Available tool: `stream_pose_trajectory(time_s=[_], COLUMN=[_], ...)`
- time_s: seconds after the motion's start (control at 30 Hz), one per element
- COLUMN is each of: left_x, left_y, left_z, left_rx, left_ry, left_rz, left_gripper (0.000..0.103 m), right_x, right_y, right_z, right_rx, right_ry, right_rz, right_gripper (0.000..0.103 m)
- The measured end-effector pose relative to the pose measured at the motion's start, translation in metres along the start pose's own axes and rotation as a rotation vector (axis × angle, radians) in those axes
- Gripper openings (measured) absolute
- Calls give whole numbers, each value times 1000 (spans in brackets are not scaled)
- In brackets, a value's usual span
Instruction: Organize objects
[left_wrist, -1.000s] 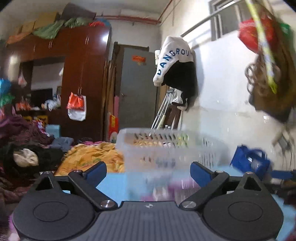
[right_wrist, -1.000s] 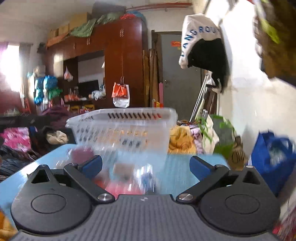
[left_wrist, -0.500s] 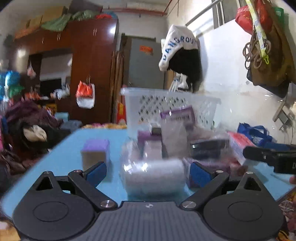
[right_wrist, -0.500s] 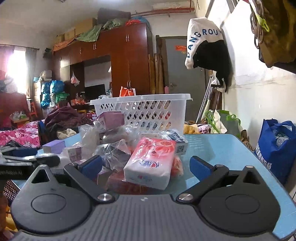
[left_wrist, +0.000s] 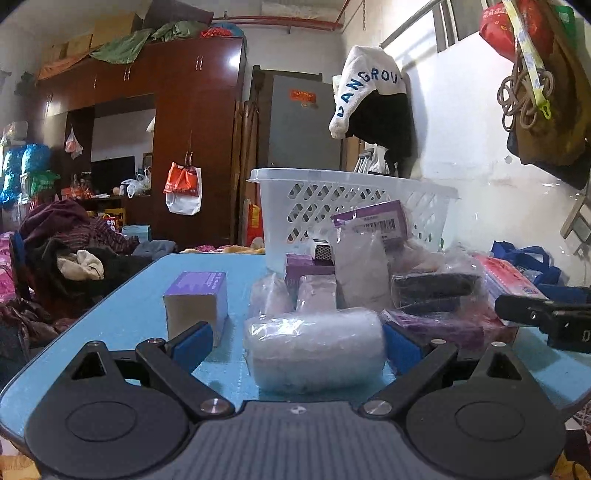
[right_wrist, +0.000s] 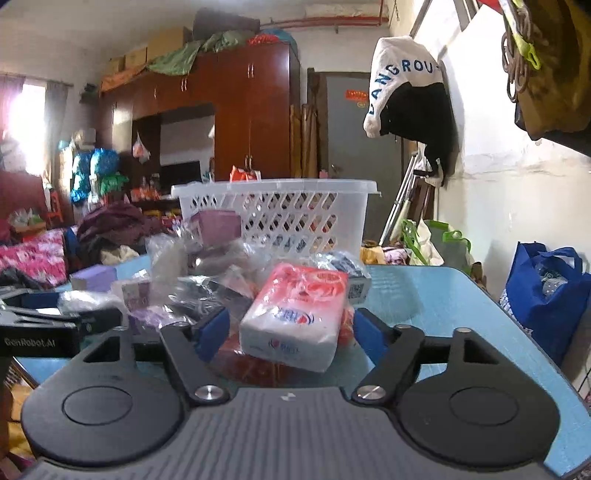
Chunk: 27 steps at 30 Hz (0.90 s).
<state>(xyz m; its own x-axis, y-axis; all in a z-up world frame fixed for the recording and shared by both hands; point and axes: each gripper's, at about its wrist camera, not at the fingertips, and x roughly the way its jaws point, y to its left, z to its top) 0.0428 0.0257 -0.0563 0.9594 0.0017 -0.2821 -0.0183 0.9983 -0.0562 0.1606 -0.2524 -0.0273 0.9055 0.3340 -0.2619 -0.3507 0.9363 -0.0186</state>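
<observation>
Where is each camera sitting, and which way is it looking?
Left wrist: sits on the left gripper, looks level across the blue table at a clear-wrapped roll between its open fingers; the right gripper's tip shows at the right edge.
Right wrist: sits on the right gripper, looks the same way at a pink tissue pack between its closing jaws, pads not yet touching it; the left gripper shows at the left edge.
Both share: the white basket and the small purple box.
</observation>
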Motion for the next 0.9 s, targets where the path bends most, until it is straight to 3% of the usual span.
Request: stream_pose_trajectory(time_s=[0.13,0.23,0.33,0.9], left_x=[1,0,1,-15], left_y=[0,0,-2,9], left_z=[0,0,-1,15], left_rx=[3,6,16,-1], left_ry=[-3,-17,-14,-105], left_rz=[0,-2,-12,-43], left_gripper=[99,94,80,80], right_x=[0,-5,-8,-30], right_y=[-7,-10,-12,-25], right_z=[0,0,1,19], right_rx=[22,30,38,21], right_ry=[14,-1,-8,-106], right_rz=[14,15,21,15], right_gripper=[60,60,60,58])
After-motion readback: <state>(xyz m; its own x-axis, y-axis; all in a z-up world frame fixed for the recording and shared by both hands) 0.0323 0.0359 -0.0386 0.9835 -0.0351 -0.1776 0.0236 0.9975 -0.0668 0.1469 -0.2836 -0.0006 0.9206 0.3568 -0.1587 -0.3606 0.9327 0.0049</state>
